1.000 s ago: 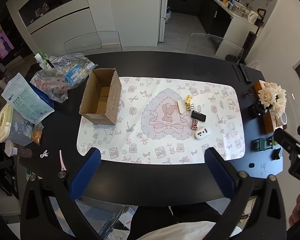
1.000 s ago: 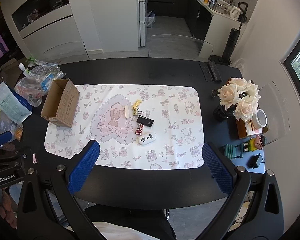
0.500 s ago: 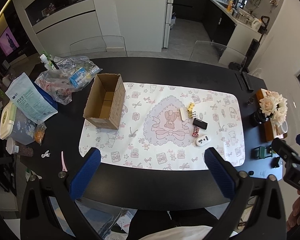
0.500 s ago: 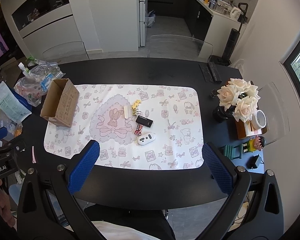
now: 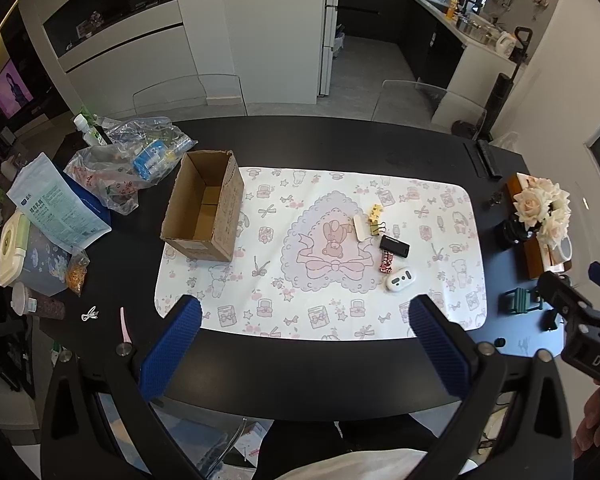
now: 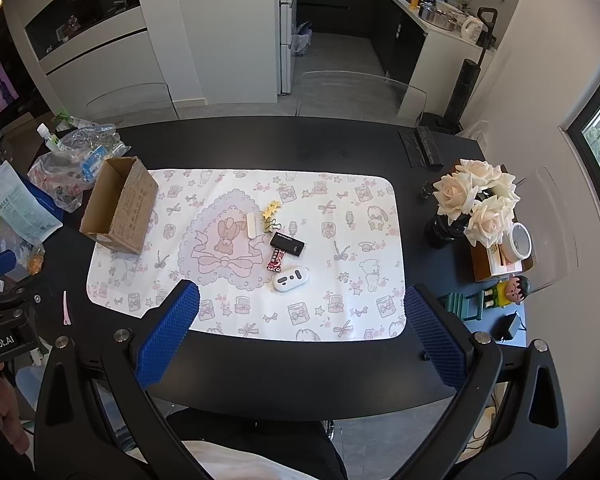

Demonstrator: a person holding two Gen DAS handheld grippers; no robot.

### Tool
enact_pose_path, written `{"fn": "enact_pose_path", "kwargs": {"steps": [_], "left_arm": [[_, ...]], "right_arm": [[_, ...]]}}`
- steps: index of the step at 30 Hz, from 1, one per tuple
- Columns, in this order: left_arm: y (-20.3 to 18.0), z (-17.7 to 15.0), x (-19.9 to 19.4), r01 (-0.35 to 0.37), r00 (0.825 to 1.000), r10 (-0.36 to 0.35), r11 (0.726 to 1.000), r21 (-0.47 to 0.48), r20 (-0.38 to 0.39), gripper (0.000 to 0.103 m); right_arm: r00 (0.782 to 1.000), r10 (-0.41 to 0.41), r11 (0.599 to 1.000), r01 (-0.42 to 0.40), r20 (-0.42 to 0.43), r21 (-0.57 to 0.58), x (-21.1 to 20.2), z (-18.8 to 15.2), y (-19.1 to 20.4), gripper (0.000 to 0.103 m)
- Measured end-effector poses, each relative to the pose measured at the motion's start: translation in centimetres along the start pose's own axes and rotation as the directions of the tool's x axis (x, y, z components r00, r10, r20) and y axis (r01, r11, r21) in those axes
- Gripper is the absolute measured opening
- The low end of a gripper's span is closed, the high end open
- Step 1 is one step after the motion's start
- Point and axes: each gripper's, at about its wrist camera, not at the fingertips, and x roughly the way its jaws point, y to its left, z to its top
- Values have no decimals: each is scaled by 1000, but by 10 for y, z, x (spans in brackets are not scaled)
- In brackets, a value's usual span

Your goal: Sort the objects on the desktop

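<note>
Left gripper (image 5: 306, 340) and right gripper (image 6: 300, 332): jaws wide apart, empty, above the near edge of the desk (image 5: 300, 372); each rig is cut off at the frame edge in the other's view. Box (image 5: 204, 210) stands open on the mat's (image 5: 260, 312) left end; only the left view shows its empty floor. Clip (image 6: 271, 216), eraser (image 6: 251, 225), black block (image 6: 287, 244), wrapper (image 6: 276, 261) and white device (image 6: 291, 279) cluster mid-mat; the wrapper print is illegible. The figurine (image 6: 508, 290) shows in the right view only.

Domestic premises are indicated: kitchen counter (image 6: 440, 26) and refrigerator (image 6: 286, 28) are seen beyond the jaws, past the dining surface (image 6: 260, 140).
</note>
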Motion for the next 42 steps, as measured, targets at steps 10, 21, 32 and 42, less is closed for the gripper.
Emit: {"fn": "enact_pose_path", "kwargs": {"steps": [10,21,32,42], "left_arm": [[-3,3,3,2,1000,-2,1000,3,1,103],[-7,8,32,13,999,-13,1000,10,-43,103],[-15,15,70,9,998,-8,1000,17,-65,103],[-37,11,121,35,995,-34,999,6,-94,103]], "right_arm": [[1000,2,1000,-2,-7,8,5,2,-1,103],[999,2,1000,-2,-37,1,36,5,-1,103],[997,-5,1000,4,-76,-19,83,8,-9,103],[993,-2,999,-4,-114,-50,139,7,-20,103]]}}
